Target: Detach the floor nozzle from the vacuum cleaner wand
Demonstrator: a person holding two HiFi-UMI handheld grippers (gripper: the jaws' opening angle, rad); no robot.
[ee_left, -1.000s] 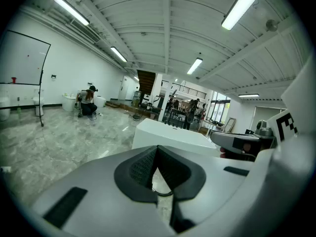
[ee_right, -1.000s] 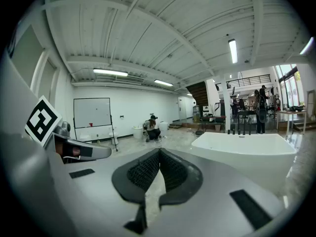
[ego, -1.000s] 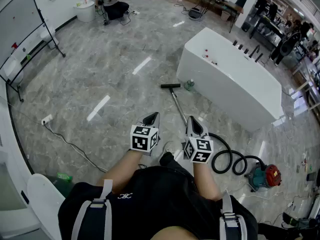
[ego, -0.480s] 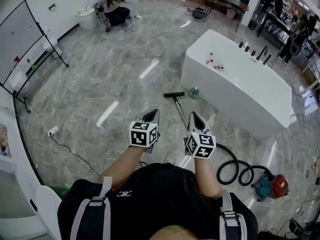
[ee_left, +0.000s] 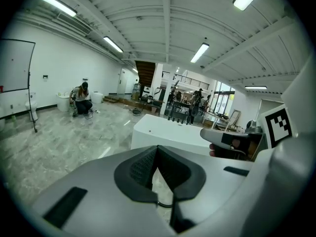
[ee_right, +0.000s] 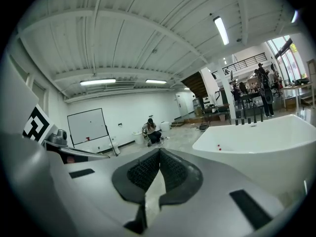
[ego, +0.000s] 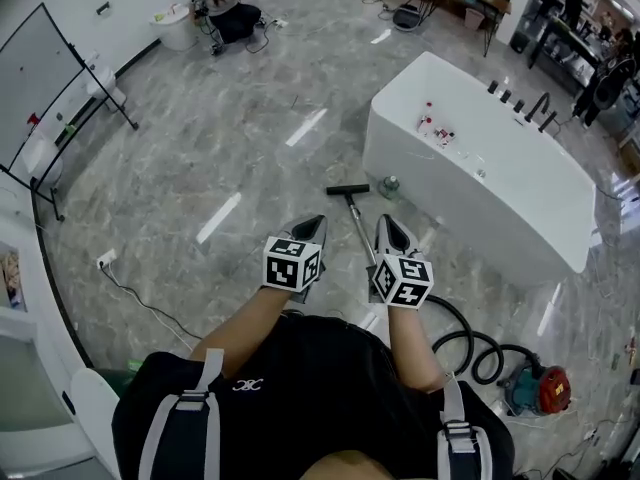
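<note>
The grey two-jaw left gripper [ego: 311, 226], topped by a black-and-white marker cube [ego: 292, 265], is held out ahead of the torso on the bare left forearm [ego: 243, 326]. Its jaws are closed together with nothing between them. The matching right gripper [ego: 388, 225] sits near it, roughly parallel, on the right forearm [ego: 410, 346], jaws likewise closed and empty. Both point forward and slightly downward.

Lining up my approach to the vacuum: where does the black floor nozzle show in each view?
Head view: the floor nozzle lies near the centre, on the floor at the far end of the wand, just left of the white bathtub.
Left gripper view: not in it.
Right gripper view: not in it.
Shared landmark: the white bathtub, centre in the left gripper view, right in the right gripper view.
</note>
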